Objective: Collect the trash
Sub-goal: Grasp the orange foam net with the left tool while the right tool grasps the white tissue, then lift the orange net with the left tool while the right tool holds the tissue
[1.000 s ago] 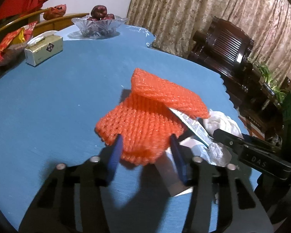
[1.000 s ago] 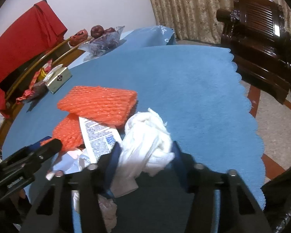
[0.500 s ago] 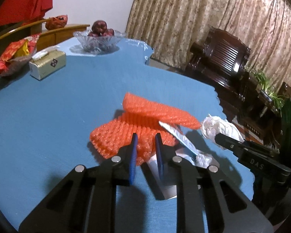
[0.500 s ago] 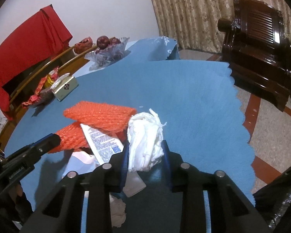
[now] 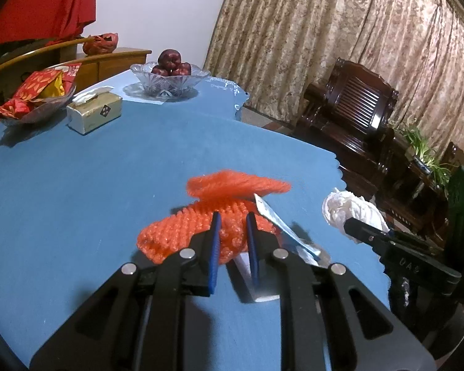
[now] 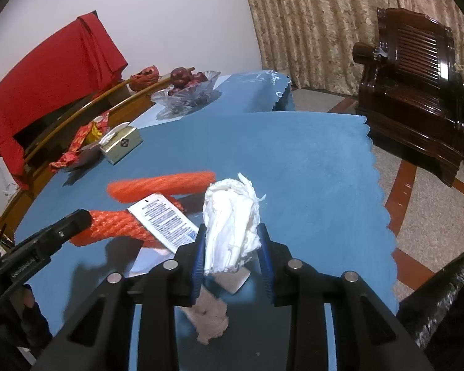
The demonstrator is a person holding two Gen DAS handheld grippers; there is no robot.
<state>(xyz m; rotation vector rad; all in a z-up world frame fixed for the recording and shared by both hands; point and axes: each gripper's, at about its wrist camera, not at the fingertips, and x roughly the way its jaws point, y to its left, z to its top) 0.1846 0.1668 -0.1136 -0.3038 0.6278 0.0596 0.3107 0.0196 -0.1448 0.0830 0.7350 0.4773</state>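
Note:
My left gripper [image 5: 233,218] is shut on an orange foam net [image 5: 170,232] and holds it just above the blue tablecloth [image 5: 77,185]. A second orange net [image 5: 232,182] and a printed white wrapper [image 5: 281,228] lie against it. My right gripper [image 6: 232,232] is shut on a crumpled white tissue [image 6: 232,210], raised off the cloth. In the right wrist view, the left gripper [image 6: 77,216] holds the net [image 6: 117,222] at the left, beside the wrapper [image 6: 167,219]. A brownish paper wad [image 6: 210,318] and a small flat scrap [image 6: 232,278] lie under the right gripper.
A tissue box [image 5: 94,113], a glass bowl of red fruit [image 5: 170,77] and a dish of red wrappers [image 5: 34,99] stand at the table's far side. The scalloped cloth edge [image 6: 377,185] is to the right, with a dark wooden chair [image 6: 417,71] beyond and a black bag [image 6: 442,303] nearby.
Both grippers went from open around their items to shut on them. Both then rose, lifting the orange net and the white tissue off the cloth.

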